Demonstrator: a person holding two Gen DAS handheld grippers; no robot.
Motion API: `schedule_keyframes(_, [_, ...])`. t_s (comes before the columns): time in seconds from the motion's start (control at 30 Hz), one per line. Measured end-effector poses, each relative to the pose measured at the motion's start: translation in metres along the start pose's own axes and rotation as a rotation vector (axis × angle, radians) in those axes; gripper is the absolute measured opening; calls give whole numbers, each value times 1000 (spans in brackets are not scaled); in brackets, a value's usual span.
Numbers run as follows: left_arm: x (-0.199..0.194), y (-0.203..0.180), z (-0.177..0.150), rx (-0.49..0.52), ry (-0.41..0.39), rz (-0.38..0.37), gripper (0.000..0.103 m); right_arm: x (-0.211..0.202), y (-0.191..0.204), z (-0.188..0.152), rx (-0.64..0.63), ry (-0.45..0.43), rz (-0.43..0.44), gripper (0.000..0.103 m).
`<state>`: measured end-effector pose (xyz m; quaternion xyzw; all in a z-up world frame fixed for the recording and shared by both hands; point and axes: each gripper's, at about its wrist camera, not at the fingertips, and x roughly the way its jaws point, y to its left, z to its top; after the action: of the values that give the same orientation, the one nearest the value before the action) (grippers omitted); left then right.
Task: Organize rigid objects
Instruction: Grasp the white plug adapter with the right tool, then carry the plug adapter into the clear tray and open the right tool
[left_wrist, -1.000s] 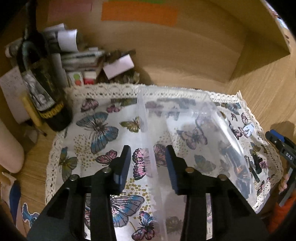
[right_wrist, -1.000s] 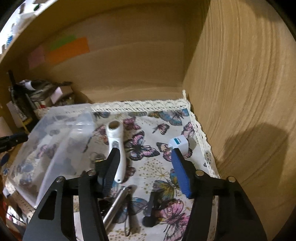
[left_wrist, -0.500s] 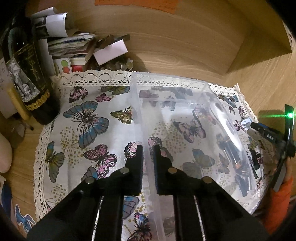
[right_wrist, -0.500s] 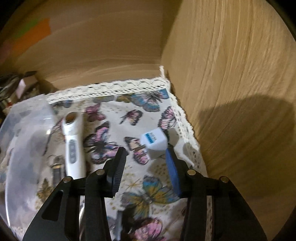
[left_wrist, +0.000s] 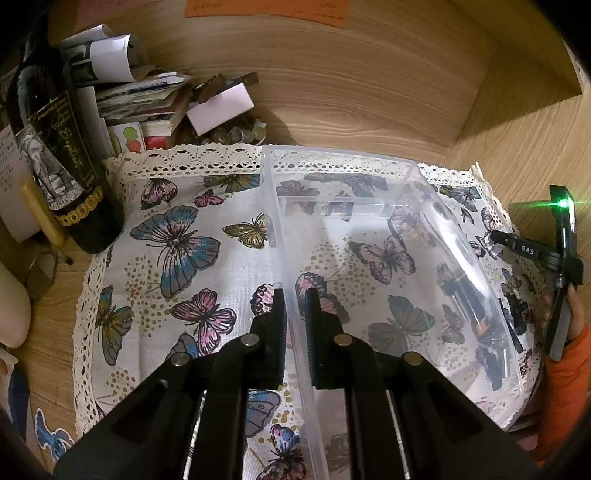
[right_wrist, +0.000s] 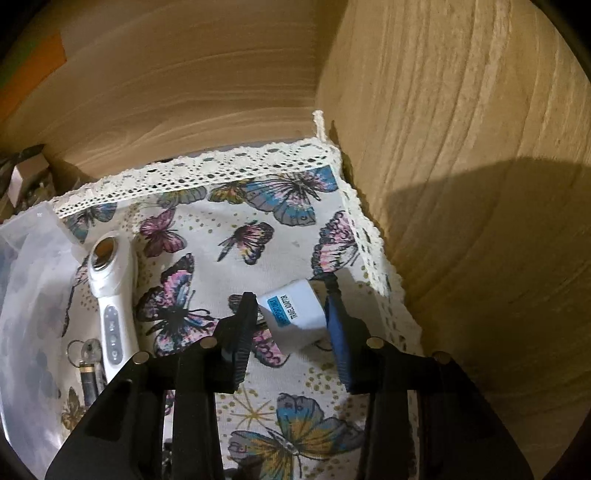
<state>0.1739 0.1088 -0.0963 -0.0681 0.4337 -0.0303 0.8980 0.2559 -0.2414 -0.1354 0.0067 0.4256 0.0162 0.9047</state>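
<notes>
A clear plastic box (left_wrist: 369, 229) stands on the butterfly cloth (left_wrist: 177, 258). My left gripper (left_wrist: 295, 295) is shut on its left wall, one finger inside and one outside. In the right wrist view a white travel adapter (right_wrist: 295, 314) with a blue label lies near the cloth's right lace edge. My right gripper (right_wrist: 291, 306) straddles it and its jaws are closing, the pads almost at its sides. A white handheld device (right_wrist: 110, 295) lies to the left beside the box (right_wrist: 29, 295). Below it lie keys and a dark cylinder (right_wrist: 88, 369).
A dark wine bottle (left_wrist: 55, 155) and a heap of papers and small boxes (left_wrist: 155, 103) stand at the back left. Wooden walls close the back and the right side (right_wrist: 461, 184). A hand in an orange sleeve (left_wrist: 565, 369) shows at the right edge.
My left gripper closed onto the box's left wall. My right gripper moved right and down from the white device to the adapter, and its jaws narrowed around it.
</notes>
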Motion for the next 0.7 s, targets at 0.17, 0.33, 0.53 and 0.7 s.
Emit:
schedule_keyframes(0.17, [0,0,0,6,-2,1,10,-16,9,-4,-16,-30,23,26])
schedule_keyframes(0.33, [0,-2,-1,20,-3,7,10,-37,19,-7,-39,-81,46,26])
schedule_keyframes(0.53, [0,-1,-2,10,3,-1,10,-68,36,-7,-81,-164,91,26])
schedule_keyframes(0.7, [1,-1,-2,18,6,1,10,-98,58,-6,-119,-238,140,26])
